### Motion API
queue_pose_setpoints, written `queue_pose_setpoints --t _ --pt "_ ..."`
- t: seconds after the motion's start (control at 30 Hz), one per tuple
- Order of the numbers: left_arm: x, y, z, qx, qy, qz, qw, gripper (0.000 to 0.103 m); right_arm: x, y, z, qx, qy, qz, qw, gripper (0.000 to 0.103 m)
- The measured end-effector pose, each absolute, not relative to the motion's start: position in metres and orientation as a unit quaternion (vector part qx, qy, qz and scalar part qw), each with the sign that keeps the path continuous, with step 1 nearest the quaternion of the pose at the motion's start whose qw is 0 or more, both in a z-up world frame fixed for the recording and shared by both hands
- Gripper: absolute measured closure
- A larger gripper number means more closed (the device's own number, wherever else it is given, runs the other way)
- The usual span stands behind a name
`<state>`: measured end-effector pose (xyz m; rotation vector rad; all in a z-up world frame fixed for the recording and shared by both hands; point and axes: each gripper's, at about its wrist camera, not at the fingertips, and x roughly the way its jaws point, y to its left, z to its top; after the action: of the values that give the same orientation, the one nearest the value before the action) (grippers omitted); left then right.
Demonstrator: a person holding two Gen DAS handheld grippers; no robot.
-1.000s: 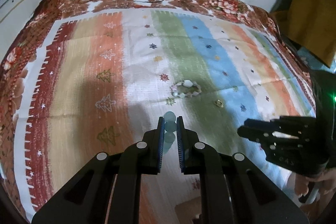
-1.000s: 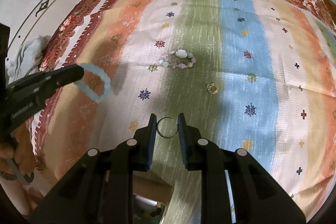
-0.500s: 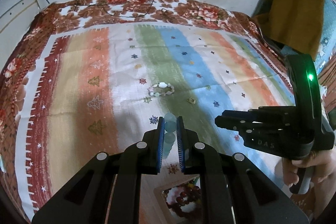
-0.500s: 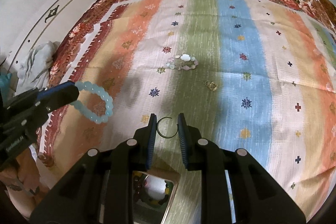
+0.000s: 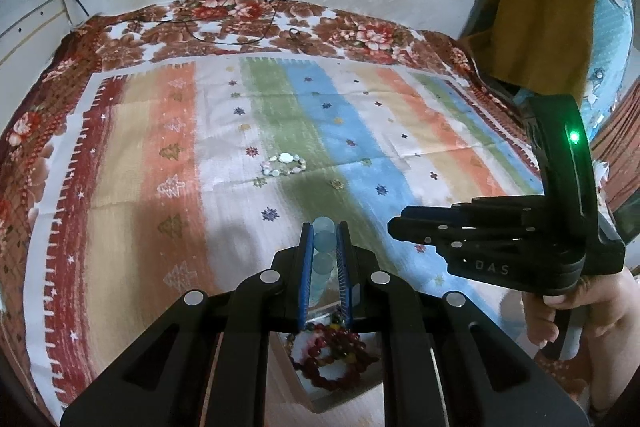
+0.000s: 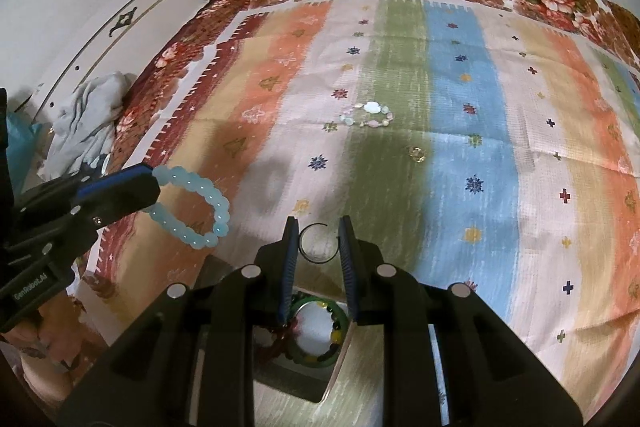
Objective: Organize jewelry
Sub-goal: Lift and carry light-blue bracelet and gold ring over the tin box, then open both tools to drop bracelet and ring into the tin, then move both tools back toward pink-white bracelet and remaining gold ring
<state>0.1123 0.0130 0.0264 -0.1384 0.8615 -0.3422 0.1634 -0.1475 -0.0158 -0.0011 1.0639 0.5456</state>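
Observation:
My left gripper [image 5: 325, 227] is shut on a pale blue bead bracelet [image 5: 323, 247]; the bracelet also shows in the right wrist view [image 6: 200, 207], hanging from the left gripper [image 6: 154, 193] above the cloth. My right gripper [image 6: 319, 231] is shut on a thin metal ring [image 6: 318, 243]; the gripper also shows in the left wrist view [image 5: 394, 225]. Below both grippers stands an open jewelry box [image 6: 296, 383] holding dark red beads [image 5: 332, 355] and a green bangle [image 6: 316, 335]. A pastel stone bracelet [image 6: 366, 115] and a small gold ring [image 6: 416, 153] lie on the striped cloth.
The striped cloth [image 6: 460, 147] covers a floral blanket [image 5: 240, 23]. Black cables [image 5: 256, 3] run over its far edge to a wall socket. A grey rag [image 6: 88, 115] lies at the left. A yellow garment [image 5: 540, 11] hangs at the right.
Both grippers have drawn back and risen with their pieces. The jewelry box has come into view under them. The stone bracelet and gold ring now lie farther away.

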Motion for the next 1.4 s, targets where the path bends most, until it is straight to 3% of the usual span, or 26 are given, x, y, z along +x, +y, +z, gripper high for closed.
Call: queue_pose_setpoints --t 0.73,0.8,0.83,0.87,0.9,1.03,1.4 --pt "0.072 0.002 0.015 -0.07 0.424 -0.189 0.883 0.092 0.111 -0.146 -0.019 0.003 0.502 0.297 0.812 0.08" --pt "0.073 -0.002 0.009 -0.061 0.435 -0.191 0.878 0.092 0.111 -0.146 -0.021 0.005 0.505 0.299 0.809 0.07" --pt "0.074 -0.004 0.007 -0.053 0.436 -0.184 0.879 0.083 0.111 -0.147 -0.021 0.006 0.506 0.297 0.81 0.055" --pt "0.074 -0.003 0.007 -0.048 0.435 -0.174 0.882 0.074 0.111 -0.147 -0.021 0.005 0.506 0.295 0.811 0.045" --pt "0.073 -0.003 0.007 -0.043 0.43 -0.165 0.886 0.062 0.112 -0.148 -0.02 0.003 0.504 0.292 0.813 0.044" --pt "0.075 0.0 0.007 -0.026 0.423 -0.144 0.894 0.052 0.115 -0.153 -0.021 -0.011 0.502 0.269 0.822 0.043" --pt "0.081 0.004 0.003 -0.006 0.426 -0.118 0.897 0.051 0.125 -0.164 -0.021 -0.004 0.5 0.254 0.828 0.037"
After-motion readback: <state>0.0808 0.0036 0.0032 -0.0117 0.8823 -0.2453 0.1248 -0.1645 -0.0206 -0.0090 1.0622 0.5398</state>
